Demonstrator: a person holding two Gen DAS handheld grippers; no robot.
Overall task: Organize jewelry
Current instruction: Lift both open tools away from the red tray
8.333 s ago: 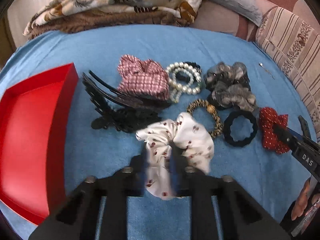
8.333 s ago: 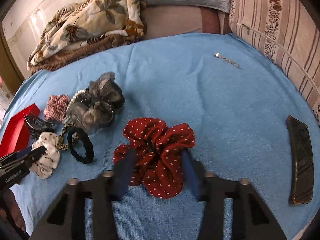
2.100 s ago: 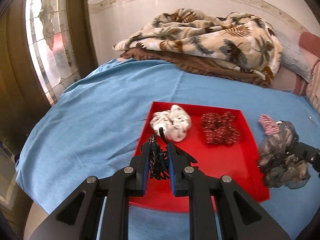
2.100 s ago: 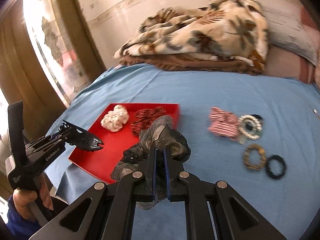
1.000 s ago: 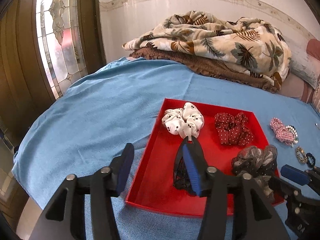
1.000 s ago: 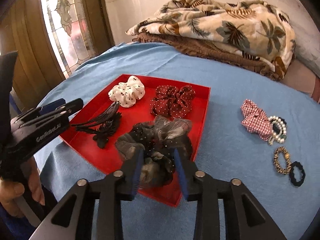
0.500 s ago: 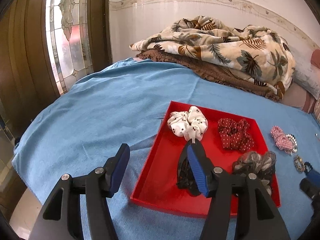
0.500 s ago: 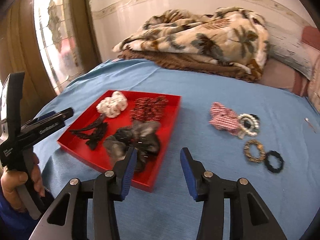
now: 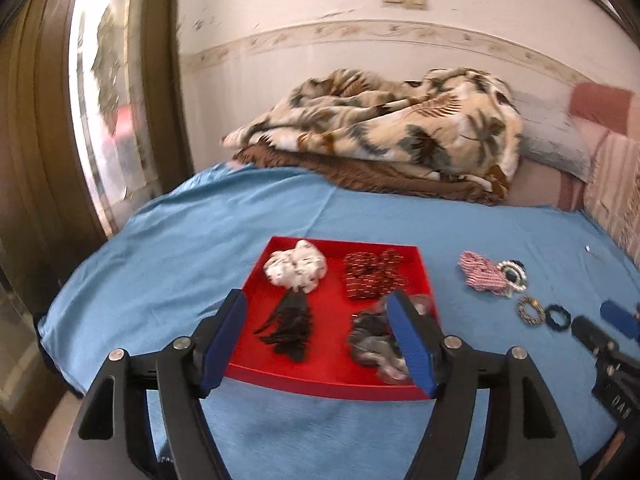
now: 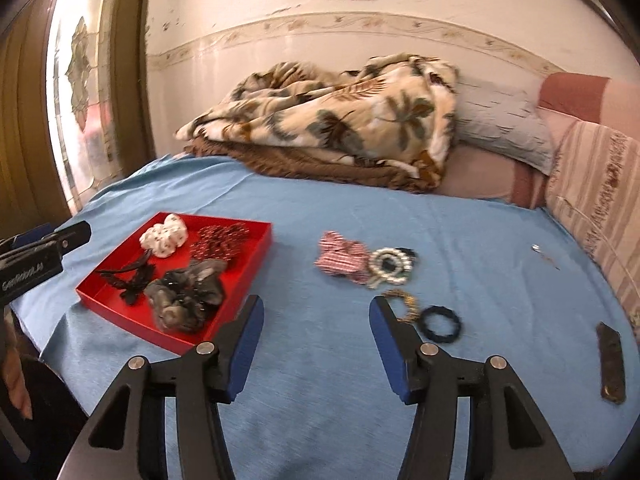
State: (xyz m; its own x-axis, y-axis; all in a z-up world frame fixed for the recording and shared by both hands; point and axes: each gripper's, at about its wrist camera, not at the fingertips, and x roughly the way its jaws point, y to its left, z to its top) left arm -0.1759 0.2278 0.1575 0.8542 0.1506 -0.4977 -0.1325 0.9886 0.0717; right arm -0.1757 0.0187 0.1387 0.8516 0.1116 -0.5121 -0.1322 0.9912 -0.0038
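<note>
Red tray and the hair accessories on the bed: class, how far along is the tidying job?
Done: the red tray holds the white scrunchie, red dotted scrunchie, black claw clip and grey scrunchie.
In hand: nothing; both tongs, left and right, are opening and empty.
Left: plaid scrunchie, pearl bracelet, leopard band and black hair tie lie on the blue sheet.

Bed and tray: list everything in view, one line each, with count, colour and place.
tray: 1, red, on the sheet's left
scrunchies in tray: 3, white, dark red, grey
hair claw: 1, black, in tray
checked scrunchie: 1, red-white, on sheet
pearl bracelet: 1, white, beside it
hair ties: 2, gold-brown, black, on sheet
barrette: 1, dark, right edge
sheet: 1, blue
blanket: 1, leaf print, far end
left gripper: black-blue, opening, empty
right gripper: black-blue, opening, empty
</note>
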